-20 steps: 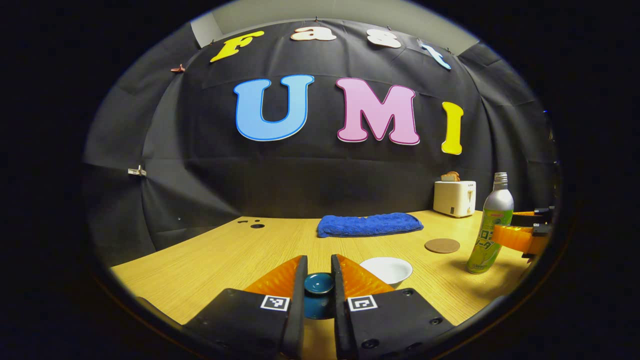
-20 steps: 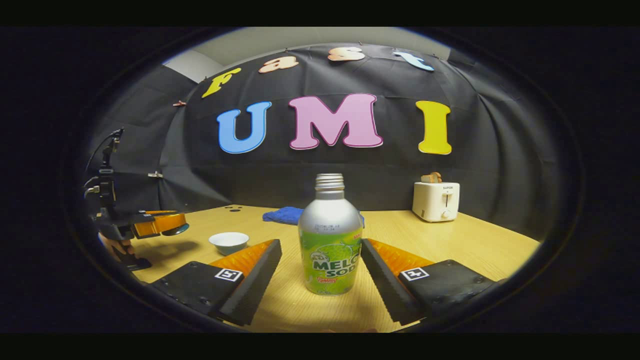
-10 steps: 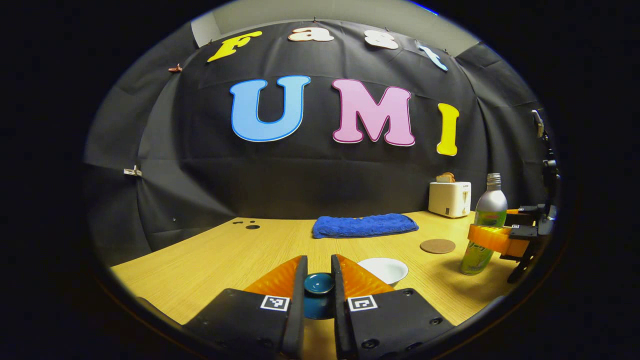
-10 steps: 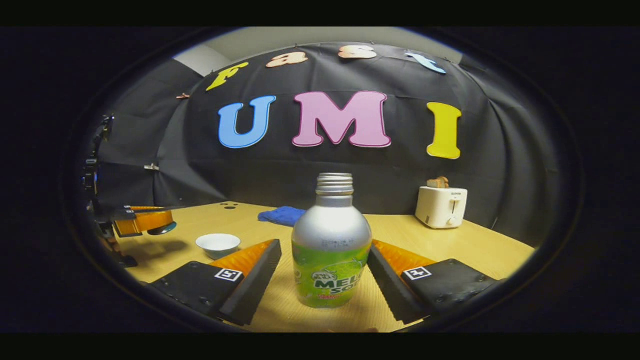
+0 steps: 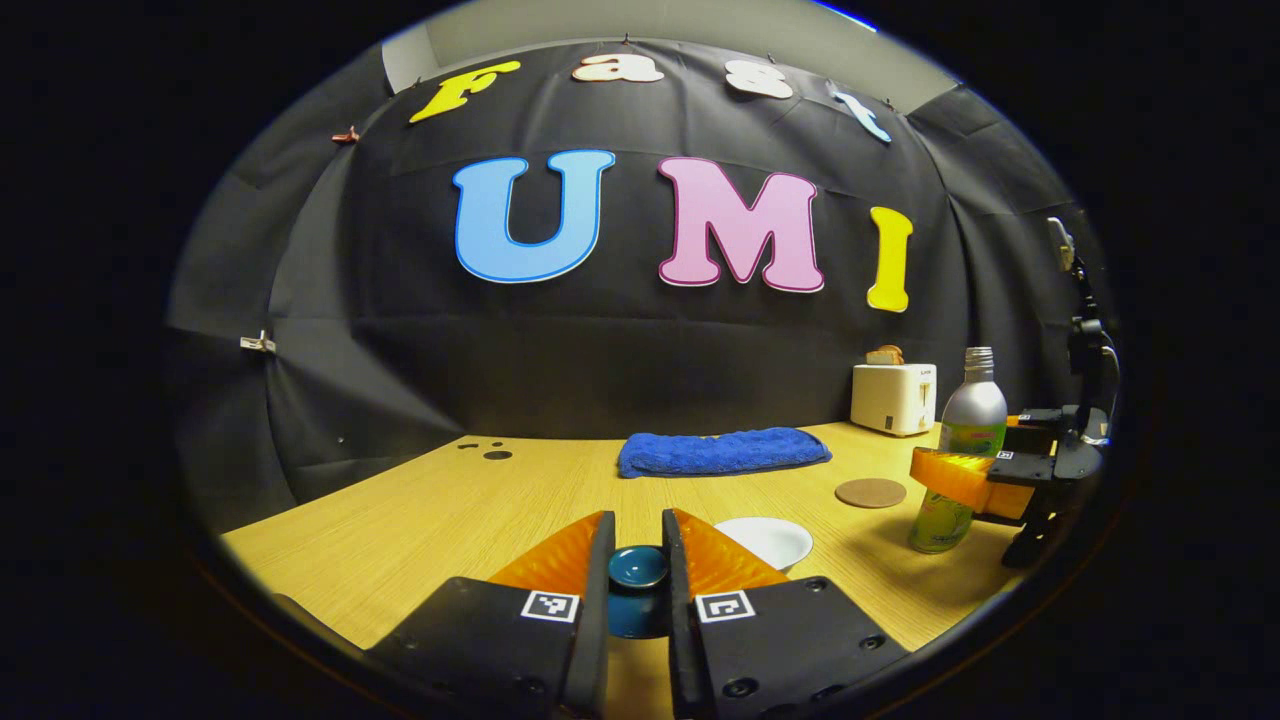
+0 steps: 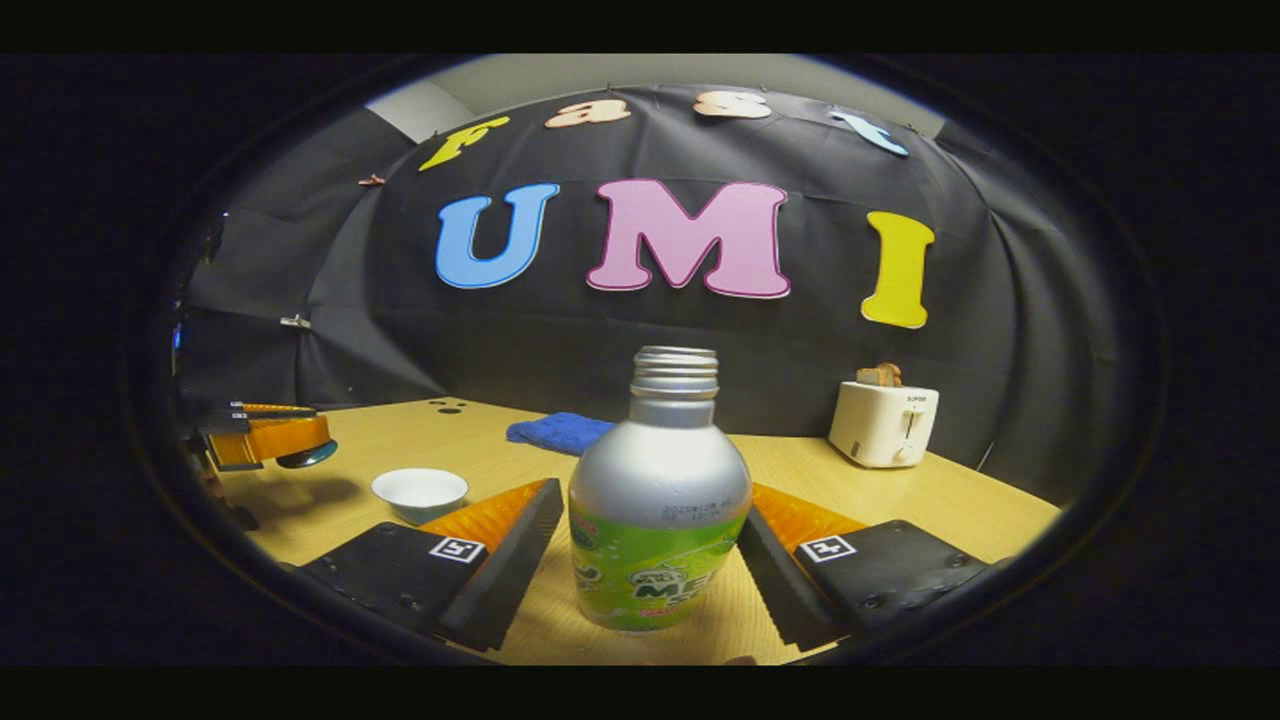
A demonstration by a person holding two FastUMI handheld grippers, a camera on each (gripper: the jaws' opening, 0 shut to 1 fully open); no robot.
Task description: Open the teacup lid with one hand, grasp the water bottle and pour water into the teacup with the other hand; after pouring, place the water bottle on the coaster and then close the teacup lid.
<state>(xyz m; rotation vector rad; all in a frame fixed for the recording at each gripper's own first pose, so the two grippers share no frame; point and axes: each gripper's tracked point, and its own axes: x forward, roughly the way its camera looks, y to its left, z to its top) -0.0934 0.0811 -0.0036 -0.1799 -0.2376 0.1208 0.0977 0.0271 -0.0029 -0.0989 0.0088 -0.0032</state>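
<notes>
Here the left gripper point(image 5: 637, 560) is clamped on the knob of the dark teal teacup lid point(image 5: 638, 567), both fingers pressing its sides, holding it lifted above the wooden table point(image 5: 450, 515). Just beyond its fingertips the white teacup point(image 5: 765, 540) sits uncovered and looks empty.

The right gripper point(image 6: 645, 545) has its fingers spread apart, one on either side of the water bottle point(image 6: 658, 500), an uncapped silver-shouldered bottle with a green label standing upright on the table. The right finger looks touching or nearly so; a sliver of gap shows on the left, so the bottle is bracketed, not yet gripped. In the left gripper view that gripper point(image 5: 975, 480) sits at the bottle's lower body, with the round cork coaster point(image 5: 871, 492) near it on the teacup side. A blue towel point(image 5: 722, 450) and a white toaster point(image 5: 893, 397) stand well behind.

Judging the risks: with one finger meeting the bottle first, closing could nudge or tip it, and with no cap, water would spill. The curved, smooth body may also slip during the tilt if the grip is light. The lid, pinched only by its small knob, could twist loose and drop onto the teacup.
</notes>
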